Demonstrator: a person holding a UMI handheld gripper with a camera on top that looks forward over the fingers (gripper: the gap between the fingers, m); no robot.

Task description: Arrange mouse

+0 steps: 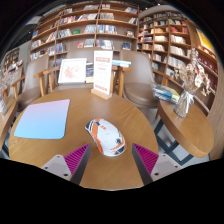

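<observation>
So the mouse (105,136) sits on the round surface (60,152) just right of the blue mousepad (43,118) (probably where it's meant to go). Gripper (110,160) is spread apart, mouse just ahead of its fingers, nothing grabbed yet.

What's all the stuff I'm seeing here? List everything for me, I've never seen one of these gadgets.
White and orange computer mouse: one, on the table just ahead of the fingers, nearer the left one.
Pale blue rectangular mouse mat: one, left of the mouse, on the table.
Round wooden table: one, brown, under everything.
Standing display cards: two, white and orange, at the table's far edge.
Vase of dried stems: one, on a side table to the right.
Wooden bookshelves: several, filled with books, along the back.
Gripper: one, pink-padded fingers, open, holding nothing.
</observation>
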